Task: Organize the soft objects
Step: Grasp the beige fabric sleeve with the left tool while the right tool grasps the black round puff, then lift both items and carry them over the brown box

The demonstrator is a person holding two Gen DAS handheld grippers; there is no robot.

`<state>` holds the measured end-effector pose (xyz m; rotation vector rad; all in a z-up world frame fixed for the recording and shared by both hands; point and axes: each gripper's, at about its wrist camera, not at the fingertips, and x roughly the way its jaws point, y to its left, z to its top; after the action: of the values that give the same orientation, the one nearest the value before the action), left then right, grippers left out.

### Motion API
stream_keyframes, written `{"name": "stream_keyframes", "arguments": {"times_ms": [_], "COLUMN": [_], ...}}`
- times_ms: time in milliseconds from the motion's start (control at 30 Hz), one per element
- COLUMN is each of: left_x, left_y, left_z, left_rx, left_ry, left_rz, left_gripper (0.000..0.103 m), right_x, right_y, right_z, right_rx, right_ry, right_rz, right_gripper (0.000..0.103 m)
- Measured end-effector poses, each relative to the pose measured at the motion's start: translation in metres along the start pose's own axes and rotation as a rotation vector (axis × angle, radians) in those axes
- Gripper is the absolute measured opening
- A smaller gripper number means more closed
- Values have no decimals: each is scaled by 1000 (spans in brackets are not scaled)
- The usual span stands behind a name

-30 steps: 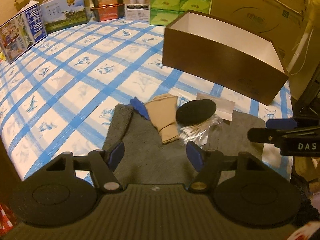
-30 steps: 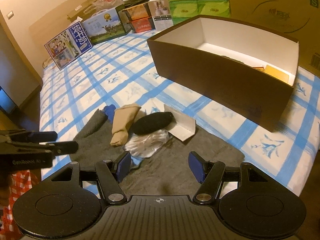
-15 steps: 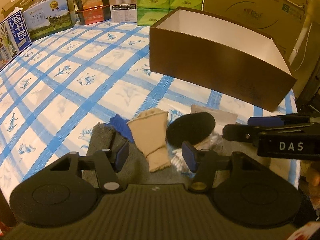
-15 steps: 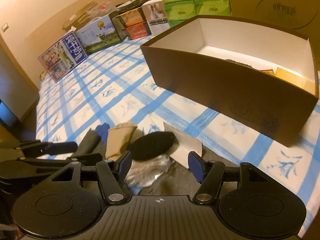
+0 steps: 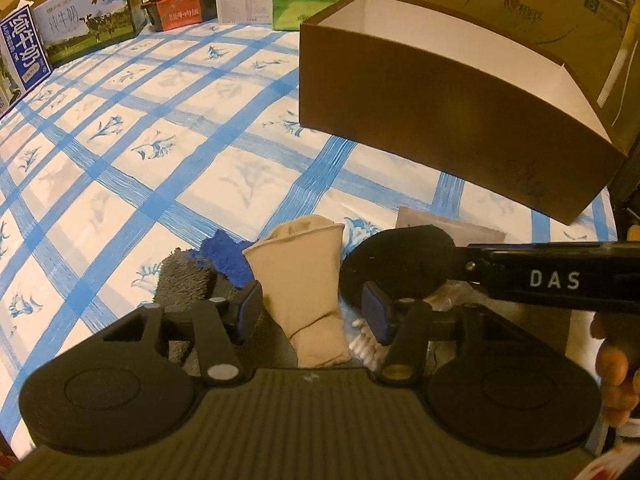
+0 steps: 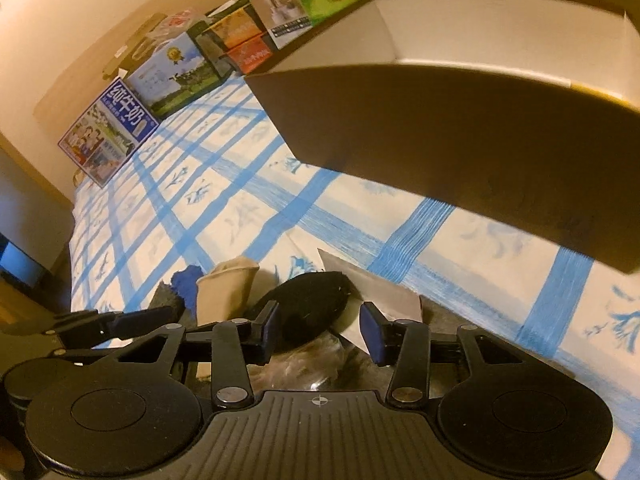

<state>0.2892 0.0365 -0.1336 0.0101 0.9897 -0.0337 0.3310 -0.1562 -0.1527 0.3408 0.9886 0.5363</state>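
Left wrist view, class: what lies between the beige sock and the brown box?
Only bare blue-checked sheet lies between the beige sock and the brown box, seen in the left wrist view.

A sock (image 5: 308, 280) lies on a towel (image 5: 182, 280) near the front edge of the bed (image 5: 120, 184). Just right of the sock is a round pad (image 5: 400, 260). A small cloth (image 5: 224, 258) pokes out left of the sock. Cotton swabs (image 5: 362, 346) lie in front, btwn sock & pad. A flat packet (image 5: 472, 232) sits behind the pad. An open box (image 5: 440, 112) stands farther back, to the right. Cartons (image 5: 86, 28) line the far edge.
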Motion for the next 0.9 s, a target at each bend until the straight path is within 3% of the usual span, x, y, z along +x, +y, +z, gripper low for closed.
{"name": "stream_keyframes", "arguments": {"times_ms": [200, 367, 467, 533, 900], "left_x": [12, 19, 21, 21, -22], "left_y": [5, 9, 11, 13, 32], "left_z": [0, -2, -3, -4, -5], "left_rx": [-19, -37, -38, -42, -79], "left_ry": [16, 24, 22, 21, -38], "left_rz": [-1, -3, -7, -20, -49], "left_gripper": [45, 38, 28, 12, 8], "right_x": [16, 21, 17, 13, -24], "right_y": [-2, 0, 3, 7, 31], "right_z": [1, -2, -3, -3, -1], "right_rx": [35, 43, 14, -12, -147], "right_ry": [13, 10, -18, -40, -119], "right_rz": [22, 39, 53, 63, 76], "right_gripper": [40, 28, 19, 14, 9]}}
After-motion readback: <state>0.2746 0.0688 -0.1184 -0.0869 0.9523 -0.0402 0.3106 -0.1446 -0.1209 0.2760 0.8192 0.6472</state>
